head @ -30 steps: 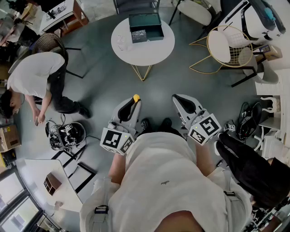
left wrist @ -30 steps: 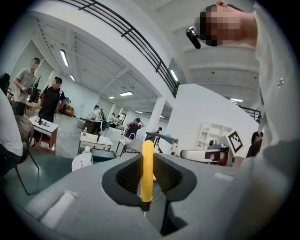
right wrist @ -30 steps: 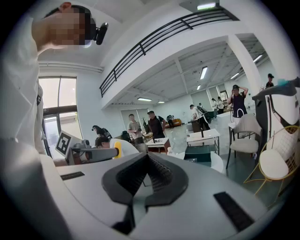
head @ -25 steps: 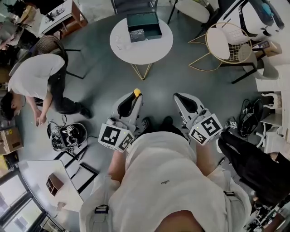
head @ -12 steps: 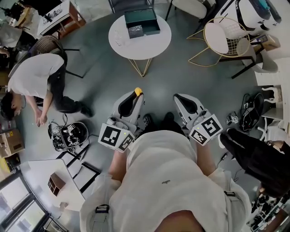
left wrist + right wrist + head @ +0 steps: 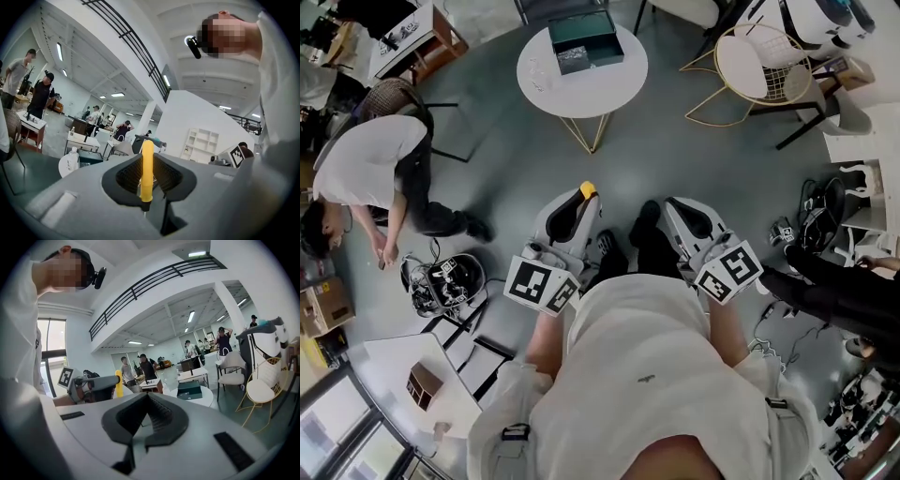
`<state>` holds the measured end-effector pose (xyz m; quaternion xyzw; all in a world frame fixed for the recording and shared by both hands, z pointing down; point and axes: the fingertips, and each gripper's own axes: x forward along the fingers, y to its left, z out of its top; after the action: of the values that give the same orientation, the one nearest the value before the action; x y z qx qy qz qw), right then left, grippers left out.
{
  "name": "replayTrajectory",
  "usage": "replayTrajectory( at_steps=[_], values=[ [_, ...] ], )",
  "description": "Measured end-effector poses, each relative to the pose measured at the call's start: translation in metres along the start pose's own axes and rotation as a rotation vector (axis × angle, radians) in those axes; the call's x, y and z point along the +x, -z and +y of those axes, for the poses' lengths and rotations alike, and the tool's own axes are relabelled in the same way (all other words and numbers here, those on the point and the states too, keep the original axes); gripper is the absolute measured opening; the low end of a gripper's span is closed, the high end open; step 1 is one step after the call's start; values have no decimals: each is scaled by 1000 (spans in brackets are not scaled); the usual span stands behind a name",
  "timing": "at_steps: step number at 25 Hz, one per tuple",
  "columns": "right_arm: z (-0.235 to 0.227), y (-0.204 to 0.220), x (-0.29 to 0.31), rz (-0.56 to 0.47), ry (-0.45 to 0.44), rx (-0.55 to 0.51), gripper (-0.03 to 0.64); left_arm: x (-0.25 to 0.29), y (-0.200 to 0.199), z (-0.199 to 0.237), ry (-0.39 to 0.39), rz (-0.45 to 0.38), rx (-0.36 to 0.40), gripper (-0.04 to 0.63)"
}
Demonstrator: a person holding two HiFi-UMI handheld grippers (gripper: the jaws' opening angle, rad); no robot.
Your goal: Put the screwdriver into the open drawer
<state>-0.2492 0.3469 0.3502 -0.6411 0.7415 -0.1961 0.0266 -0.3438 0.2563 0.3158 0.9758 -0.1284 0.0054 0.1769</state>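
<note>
Head view, low in the frame: holding both grippers out in front of a white top [image 6: 647, 375], over grey floor [image 6: 675, 141]. Clamping the screwdriver [image 6: 586, 190] in the left gripper [image 6: 574, 214], just left of frame centre, with the yellow handle poking out past the tips. Checking it in the left gripper view: pinching the screwdriver [image 6: 147, 171] upright between the black pads [image 6: 126, 176], dead centre, handle up and a thin sliver of metal shaft showing beneath. Carrying nothing in the right gripper [image 6: 686, 214], right of centre. In the right gripper view, pressing the right gripper [image 6: 149, 416] closed, pads meeting at the tips with nothing caught between. Showing black shoes [image 6: 643, 223] on the floor between the two grippers.

Further up now: spotting a round white table [image 6: 581, 84] at top centre, well apart from the screwdriver, bearing the open dark green drawer [image 6: 586, 37] on its far side. Picking up that same drawer [image 6: 190, 390] right of centre in the right gripper view.

Catching a person [image 6: 366, 155] bending over at the left edge, and a gold wire chair [image 6: 761, 67] at upper right.
</note>
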Motion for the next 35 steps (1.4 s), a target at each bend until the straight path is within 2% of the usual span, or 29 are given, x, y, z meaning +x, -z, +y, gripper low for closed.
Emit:
replayTrajectory(
  at_steps=[9, 20, 28, 35],
  values=[
    [-51, -19, 5, -25, -10, 20, 6, 58, -2, -9, 12, 22, 18, 74],
    [-156, -82, 35, -77, -105, 15, 6, 176, -30, -11, -41, 19, 66, 74],
    [-229, -97, 39, -54, -146, 39, 6, 249, -26, -15, -97, 22, 29, 74],
    [-249, -95, 46, -27, -167, 64, 6, 272, -22, -7, -124, 31, 5, 74]
  ],
)
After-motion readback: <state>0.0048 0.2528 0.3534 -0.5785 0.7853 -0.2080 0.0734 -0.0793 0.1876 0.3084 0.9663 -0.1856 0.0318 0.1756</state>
